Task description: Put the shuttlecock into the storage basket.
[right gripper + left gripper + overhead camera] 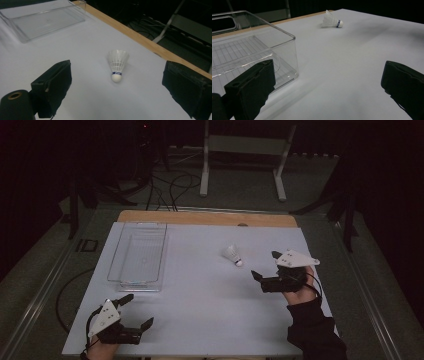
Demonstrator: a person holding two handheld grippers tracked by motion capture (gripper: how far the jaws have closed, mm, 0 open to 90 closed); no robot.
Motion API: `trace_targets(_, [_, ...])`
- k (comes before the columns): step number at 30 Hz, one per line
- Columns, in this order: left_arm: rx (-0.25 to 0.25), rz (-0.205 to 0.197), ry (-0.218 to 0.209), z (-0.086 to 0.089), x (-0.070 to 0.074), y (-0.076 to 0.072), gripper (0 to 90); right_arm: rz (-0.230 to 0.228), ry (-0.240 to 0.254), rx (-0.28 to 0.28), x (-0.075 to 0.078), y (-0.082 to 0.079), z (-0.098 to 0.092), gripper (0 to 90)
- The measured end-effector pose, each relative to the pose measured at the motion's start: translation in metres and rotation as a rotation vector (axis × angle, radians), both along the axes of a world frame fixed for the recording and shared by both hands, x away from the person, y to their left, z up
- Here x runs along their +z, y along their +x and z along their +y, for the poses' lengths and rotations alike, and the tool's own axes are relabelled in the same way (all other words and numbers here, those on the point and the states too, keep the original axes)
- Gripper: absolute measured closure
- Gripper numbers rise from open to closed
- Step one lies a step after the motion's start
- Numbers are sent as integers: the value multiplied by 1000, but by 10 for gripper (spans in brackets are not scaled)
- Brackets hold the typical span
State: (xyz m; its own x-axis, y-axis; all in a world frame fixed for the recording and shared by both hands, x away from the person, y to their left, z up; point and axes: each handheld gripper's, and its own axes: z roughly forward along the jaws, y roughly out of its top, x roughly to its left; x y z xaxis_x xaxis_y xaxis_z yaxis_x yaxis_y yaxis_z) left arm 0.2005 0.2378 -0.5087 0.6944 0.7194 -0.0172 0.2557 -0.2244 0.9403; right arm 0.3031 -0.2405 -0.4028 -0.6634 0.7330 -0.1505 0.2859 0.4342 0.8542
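1. Left gripper [137, 311] is sitting at the desk's [210, 300] 7 o'clock corner, fingers spread wide, gripping nothing; grey three-cornered plate on top
2. Right gripper [266, 265] is hovering toward the 3 o'clock side, held in a hand [299, 290] with a dark sleeve [316, 332]; its fingers are also wide apart and empty
3. Shuttlecock [234, 255] is lying on its side on the white desk surface, right of centre, at about 10 o'clock from the right gripper and near it, not touching
4. In the right gripper view the shuttlecock [117, 64] is lying between the two black fingers but farther out, cork tip pointing back at the camera, blue band above the cork
5. Clear plastic bin [137, 255] is standing open-top at the desk's 10 o'clock area, well apart from the shuttlecock, nothing visible inside
6. In the left gripper view the bin's near corner [287, 50] is sitting just beyond the left-hand finger [252, 87]; the shuttlecock [332, 21] is lying far off toward 12 o'clock
7. A wooden edge [207, 217] is showing along the desk's far side
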Motion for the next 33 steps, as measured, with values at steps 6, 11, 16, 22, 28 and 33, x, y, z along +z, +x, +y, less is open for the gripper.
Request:
trace_targets(6, [0,0,-3,0,0,0,2,11,-13,4,0,9,5,91])
trace_targets(11, [-3,2,1,0,0,0,2,22,-31,12,-1,17,10,91])
trace_targets(16, [-1,3,-1,0,-1,0,2,36,-44,3,1,25,14,91])
trace_targets(22, [-4,1,2,0,-1,0,2,61,-57,0,-1,33,19,91])
trace_targets(28, [-1,1,0,0,-1,0,2,73,-81,-5,-4,42,27,91])
trace_targets(33, [-1,1,0,0,-1,0,2,92,-93,-16,-6,48,30,91])
